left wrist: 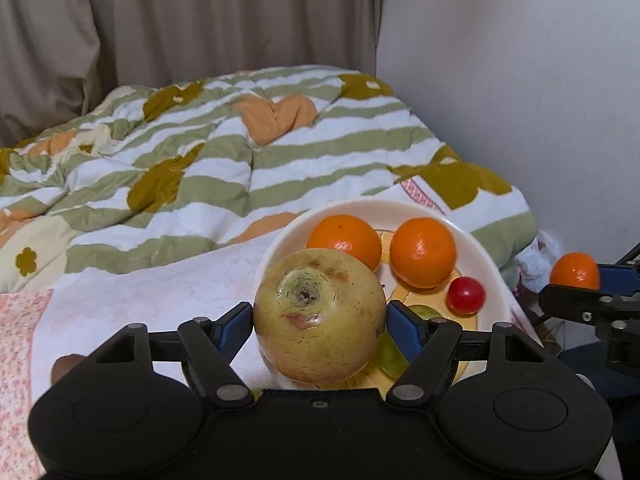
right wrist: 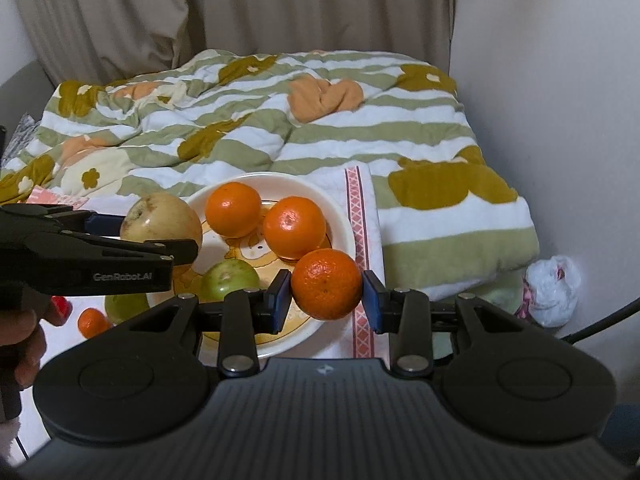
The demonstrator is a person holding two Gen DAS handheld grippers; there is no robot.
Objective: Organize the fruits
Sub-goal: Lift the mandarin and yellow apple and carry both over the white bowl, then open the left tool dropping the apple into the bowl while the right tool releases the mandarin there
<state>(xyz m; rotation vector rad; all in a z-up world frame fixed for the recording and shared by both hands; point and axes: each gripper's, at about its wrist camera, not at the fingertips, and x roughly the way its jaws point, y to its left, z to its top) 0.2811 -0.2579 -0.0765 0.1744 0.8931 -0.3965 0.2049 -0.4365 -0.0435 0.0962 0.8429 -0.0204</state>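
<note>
My left gripper (left wrist: pixel 320 322) is shut on a large yellow-green apple (left wrist: pixel 320 316) and holds it over the near left rim of a cream bowl (left wrist: pixel 486 258). The bowl holds two oranges (left wrist: pixel 344 240) (left wrist: pixel 423 252), a small red fruit (left wrist: pixel 465 295) and a green fruit (right wrist: pixel 229 280). My right gripper (right wrist: pixel 326 298) is shut on an orange (right wrist: pixel 326 284) above the bowl's right rim (right wrist: pixel 344 228). In the right wrist view the left gripper (right wrist: pixel 160 240) and its apple (right wrist: pixel 162 218) show at the left.
The bowl sits on a pale cloth (right wrist: pixel 366 216) on a bed with a striped quilt (left wrist: pixel 224 152). Left of the bowl lie a small orange (right wrist: pixel 93 322), a green fruit (right wrist: pixel 126 306) and a red thing (right wrist: pixel 62 307). A wall (left wrist: pixel 520 80) is at the right, curtains behind.
</note>
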